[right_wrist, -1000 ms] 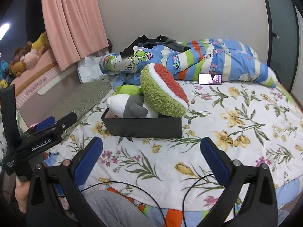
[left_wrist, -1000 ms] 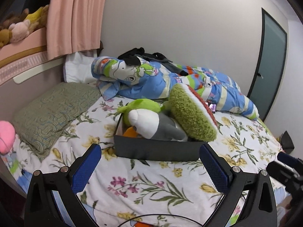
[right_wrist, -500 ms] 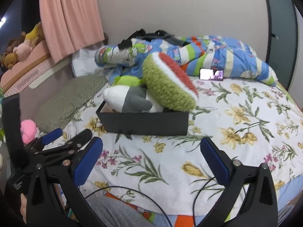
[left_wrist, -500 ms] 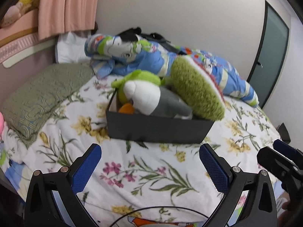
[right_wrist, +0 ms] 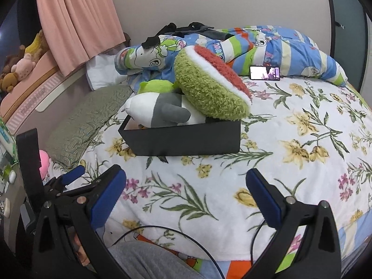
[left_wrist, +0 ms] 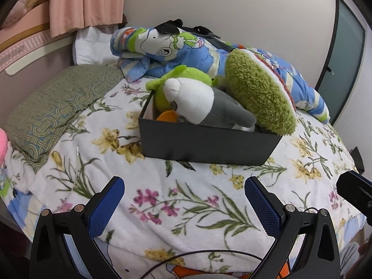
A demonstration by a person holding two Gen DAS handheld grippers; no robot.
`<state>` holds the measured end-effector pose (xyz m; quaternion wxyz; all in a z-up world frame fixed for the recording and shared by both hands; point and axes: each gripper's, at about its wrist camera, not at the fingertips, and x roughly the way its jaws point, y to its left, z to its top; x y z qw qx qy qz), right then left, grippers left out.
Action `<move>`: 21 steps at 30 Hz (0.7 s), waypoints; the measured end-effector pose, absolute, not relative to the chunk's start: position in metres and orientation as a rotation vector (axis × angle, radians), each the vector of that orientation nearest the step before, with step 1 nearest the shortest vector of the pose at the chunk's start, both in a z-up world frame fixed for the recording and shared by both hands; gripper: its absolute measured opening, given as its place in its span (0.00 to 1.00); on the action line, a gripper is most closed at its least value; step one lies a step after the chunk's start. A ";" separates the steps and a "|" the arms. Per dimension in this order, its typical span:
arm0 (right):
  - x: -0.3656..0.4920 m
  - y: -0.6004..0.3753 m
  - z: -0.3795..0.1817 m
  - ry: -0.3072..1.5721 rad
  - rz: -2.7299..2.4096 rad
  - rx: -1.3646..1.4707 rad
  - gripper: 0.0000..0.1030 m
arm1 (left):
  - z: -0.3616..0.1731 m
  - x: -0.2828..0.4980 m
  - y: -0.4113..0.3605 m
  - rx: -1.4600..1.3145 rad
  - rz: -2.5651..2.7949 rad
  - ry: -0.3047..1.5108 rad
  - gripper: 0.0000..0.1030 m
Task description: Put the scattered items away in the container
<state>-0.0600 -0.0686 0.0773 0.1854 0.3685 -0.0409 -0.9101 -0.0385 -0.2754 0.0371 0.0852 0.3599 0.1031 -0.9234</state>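
Dark box (left_wrist: 204, 145) on floral bedspread (left_wrist: 186, 200), plush toys (left_wrist: 200, 103) inside, left gripper (left_wrist: 183, 205) jaws spread, empty

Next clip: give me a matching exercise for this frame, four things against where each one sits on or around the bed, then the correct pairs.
Things:
1. watermelon-slice plush
2. phone
3. green patterned pillow
4. left tool

Places:
A. open, over the blanket's near edge
B. leaning over the black box's far corner
C. propped against the striped cartoon duvet, screen lit
D. flat at the bed's head, left of the box

Pairs: 1-B, 2-C, 3-D, 4-A
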 end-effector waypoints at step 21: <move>-0.058 -0.067 0.079 -0.126 -2.539 1.045 1.00 | 0.037 -0.042 -0.258 1.098 -2.805 0.218 1.00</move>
